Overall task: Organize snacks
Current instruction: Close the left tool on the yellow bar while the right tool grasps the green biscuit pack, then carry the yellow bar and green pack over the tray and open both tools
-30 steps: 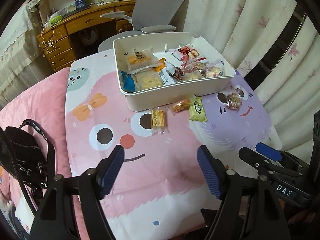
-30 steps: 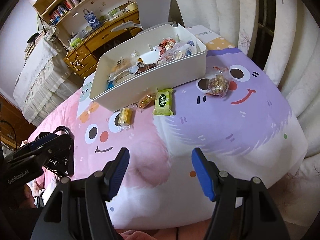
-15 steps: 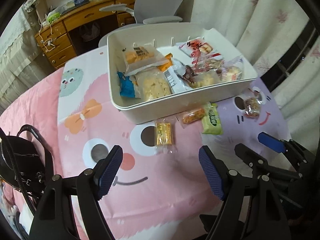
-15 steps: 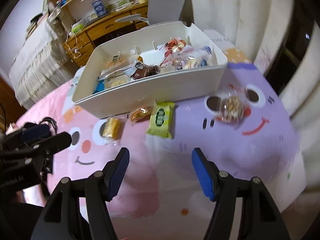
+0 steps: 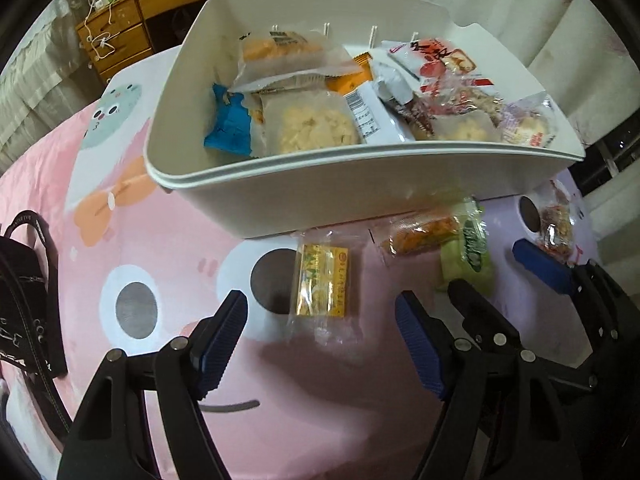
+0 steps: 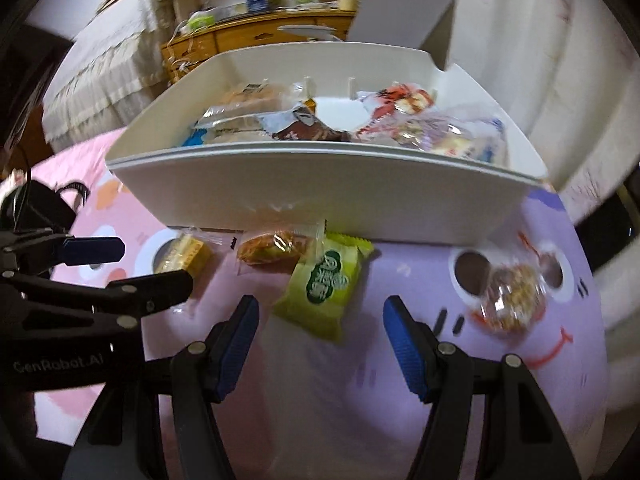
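Observation:
A white bin [image 5: 360, 184] [image 6: 320, 200] holds several wrapped snacks. In front of it on the cartoon tablecloth lie a yellow snack pack [image 5: 322, 280] [image 6: 182, 256], an orange snack [image 5: 424, 234] [image 6: 274, 248], a green pack [image 5: 468, 254] [image 6: 326, 284] and a clear bag of nuts [image 5: 556, 228] [image 6: 510, 296]. My left gripper [image 5: 320, 340] is open and empty, just short of the yellow pack. My right gripper [image 6: 320, 340] is open and empty, just short of the green pack.
A black strap bag [image 5: 24, 292] lies at the left on the cloth. A wooden desk [image 5: 132, 12] and a grey chair [image 6: 404, 4] stand behind the table. Curtains [image 5: 520, 8] hang at the right. The table's edge is near at the right.
Both grippers have moved forward and down toward the snacks in front of the bin. Both stay open and empty.

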`<state>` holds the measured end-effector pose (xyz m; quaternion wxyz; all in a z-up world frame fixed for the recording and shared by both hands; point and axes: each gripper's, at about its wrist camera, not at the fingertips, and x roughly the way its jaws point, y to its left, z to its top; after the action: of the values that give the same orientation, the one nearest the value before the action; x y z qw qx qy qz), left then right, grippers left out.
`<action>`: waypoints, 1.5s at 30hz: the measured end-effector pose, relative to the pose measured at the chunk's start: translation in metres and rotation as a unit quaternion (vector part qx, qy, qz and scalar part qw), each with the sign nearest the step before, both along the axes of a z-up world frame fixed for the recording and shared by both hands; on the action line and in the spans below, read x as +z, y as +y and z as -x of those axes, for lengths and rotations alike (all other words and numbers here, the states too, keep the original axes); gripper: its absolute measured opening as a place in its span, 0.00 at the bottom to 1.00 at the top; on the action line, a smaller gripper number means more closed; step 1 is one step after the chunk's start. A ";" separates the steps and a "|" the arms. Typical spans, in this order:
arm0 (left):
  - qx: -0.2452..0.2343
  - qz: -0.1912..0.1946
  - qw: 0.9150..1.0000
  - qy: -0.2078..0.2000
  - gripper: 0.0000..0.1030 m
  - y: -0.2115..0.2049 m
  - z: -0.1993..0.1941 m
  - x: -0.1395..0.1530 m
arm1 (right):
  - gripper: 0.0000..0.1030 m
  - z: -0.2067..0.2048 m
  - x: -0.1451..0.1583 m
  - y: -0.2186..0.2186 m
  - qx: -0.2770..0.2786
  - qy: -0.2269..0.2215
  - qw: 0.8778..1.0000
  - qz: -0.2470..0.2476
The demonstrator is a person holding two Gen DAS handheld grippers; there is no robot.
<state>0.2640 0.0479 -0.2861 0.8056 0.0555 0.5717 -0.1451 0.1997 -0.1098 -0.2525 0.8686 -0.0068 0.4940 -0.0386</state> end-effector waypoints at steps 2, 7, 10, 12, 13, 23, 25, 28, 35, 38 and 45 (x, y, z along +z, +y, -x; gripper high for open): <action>0.004 -0.004 1.000 -0.001 0.71 -0.003 -0.003 -0.006 | 0.63 -0.005 -0.004 0.000 0.014 -0.003 1.000 0.014; 0.016 -0.004 1.000 0.009 0.60 -0.008 -0.009 -0.015 | 0.63 -0.009 -0.012 -0.005 0.025 -0.003 1.000 0.010; 0.016 0.003 1.000 0.011 0.56 -0.011 -0.011 -0.019 | 0.63 -0.011 -0.016 -0.001 0.048 -0.008 0.999 0.014; 0.017 0.000 1.000 0.006 0.53 -0.012 -0.011 -0.020 | 0.60 -0.012 -0.019 0.000 0.056 -0.005 0.998 0.012; 0.015 -0.005 1.000 0.001 0.46 -0.014 -0.011 -0.020 | 0.57 -0.013 -0.020 0.000 0.057 -0.003 0.998 0.006; 0.026 -0.010 1.000 -0.003 0.24 -0.010 -0.014 -0.019 | 0.41 -0.014 -0.020 0.000 0.055 0.008 0.998 0.004; 0.030 -0.012 0.999 -0.003 0.24 -0.003 -0.007 -0.016 | 0.39 -0.013 -0.019 0.000 0.052 0.013 0.999 0.005; 0.025 -0.014 1.000 -0.011 0.23 0.000 0.003 -0.007 | 0.37 -0.012 -0.017 -0.002 0.043 0.020 0.999 0.007; 0.023 -0.009 0.999 -0.032 0.23 0.017 0.025 0.019 | 0.36 -0.005 -0.008 0.001 0.020 0.023 0.999 0.016; 0.020 -0.024 0.998 -0.055 0.24 0.025 0.034 0.033 | 0.36 0.002 0.001 0.009 0.018 0.019 1.000 0.017; 0.011 -0.027 0.996 -0.082 0.24 0.044 0.056 0.065 | 0.36 0.027 0.025 0.030 0.005 -0.002 1.000 0.014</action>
<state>0.2082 0.0916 -0.2212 0.8493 0.0831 0.5082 -0.1158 0.1727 -0.0795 -0.2272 0.8694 -0.0212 0.4920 -0.0406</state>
